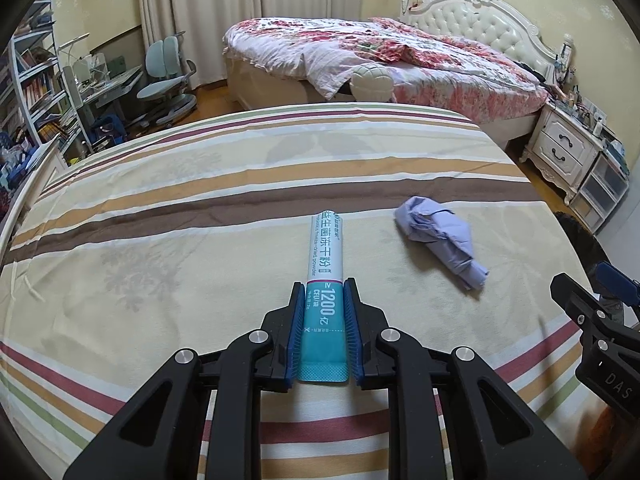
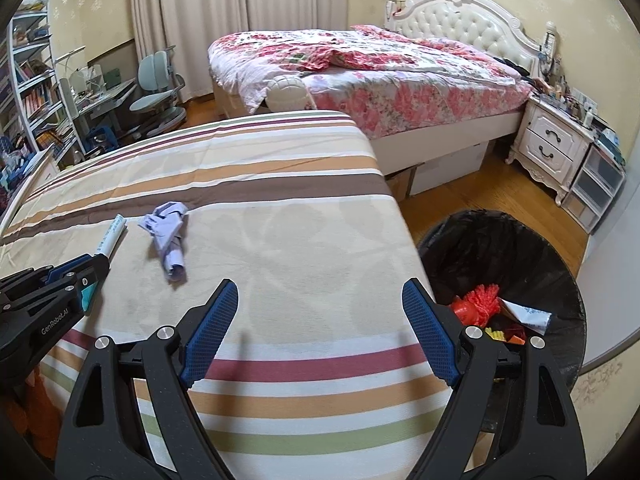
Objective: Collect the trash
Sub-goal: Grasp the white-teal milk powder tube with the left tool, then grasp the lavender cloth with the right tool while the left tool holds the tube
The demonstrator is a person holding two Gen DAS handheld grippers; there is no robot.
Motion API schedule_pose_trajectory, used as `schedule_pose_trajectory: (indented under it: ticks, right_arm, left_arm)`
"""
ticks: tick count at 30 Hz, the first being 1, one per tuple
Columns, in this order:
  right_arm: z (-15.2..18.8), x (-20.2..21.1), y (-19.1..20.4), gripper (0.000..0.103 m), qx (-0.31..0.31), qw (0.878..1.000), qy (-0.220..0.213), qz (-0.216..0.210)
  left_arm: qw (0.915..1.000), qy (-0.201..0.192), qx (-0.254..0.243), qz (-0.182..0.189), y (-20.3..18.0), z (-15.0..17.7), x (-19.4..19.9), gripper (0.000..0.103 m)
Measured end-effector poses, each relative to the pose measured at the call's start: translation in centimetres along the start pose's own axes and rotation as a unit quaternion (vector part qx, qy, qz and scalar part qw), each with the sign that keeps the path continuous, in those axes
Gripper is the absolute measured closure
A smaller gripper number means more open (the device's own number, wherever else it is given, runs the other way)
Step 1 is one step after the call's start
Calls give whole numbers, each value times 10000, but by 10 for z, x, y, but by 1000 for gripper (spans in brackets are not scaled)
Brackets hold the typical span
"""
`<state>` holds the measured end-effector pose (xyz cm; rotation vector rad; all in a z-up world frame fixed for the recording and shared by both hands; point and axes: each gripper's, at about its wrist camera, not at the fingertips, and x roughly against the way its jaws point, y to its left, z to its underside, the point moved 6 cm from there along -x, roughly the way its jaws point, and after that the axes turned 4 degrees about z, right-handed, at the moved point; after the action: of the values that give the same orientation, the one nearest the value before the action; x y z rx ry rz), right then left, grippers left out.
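My left gripper is shut on a white and teal powder sachet, which points forward over the striped bed cover. The sachet also shows in the right wrist view, held by the left gripper. A crumpled lilac paper lies on the cover to the right of the sachet, also in the right wrist view. My right gripper is open and empty above the cover's right side. It shows at the right edge of the left wrist view.
A bin with a black bag stands on the wooden floor right of the striped bed, holding red, yellow and white trash. A floral bed, white nightstand, desk and chair stand beyond.
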<state>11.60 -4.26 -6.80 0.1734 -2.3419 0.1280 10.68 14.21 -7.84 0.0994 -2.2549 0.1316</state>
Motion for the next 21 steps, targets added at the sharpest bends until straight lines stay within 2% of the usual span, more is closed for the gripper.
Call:
schedule_pose_trajectory:
  ticks: [15, 21]
  right_arm:
    - [-10, -14, 78, 21, 712, 9961, 240, -461]
    - [-14, -23, 100, 29, 869, 9944, 318, -517]
  left_arm:
    - [9993, -31, 309, -223, 50, 5, 7, 82]
    - [9993, -45, 324, -203, 55, 6, 7, 82]
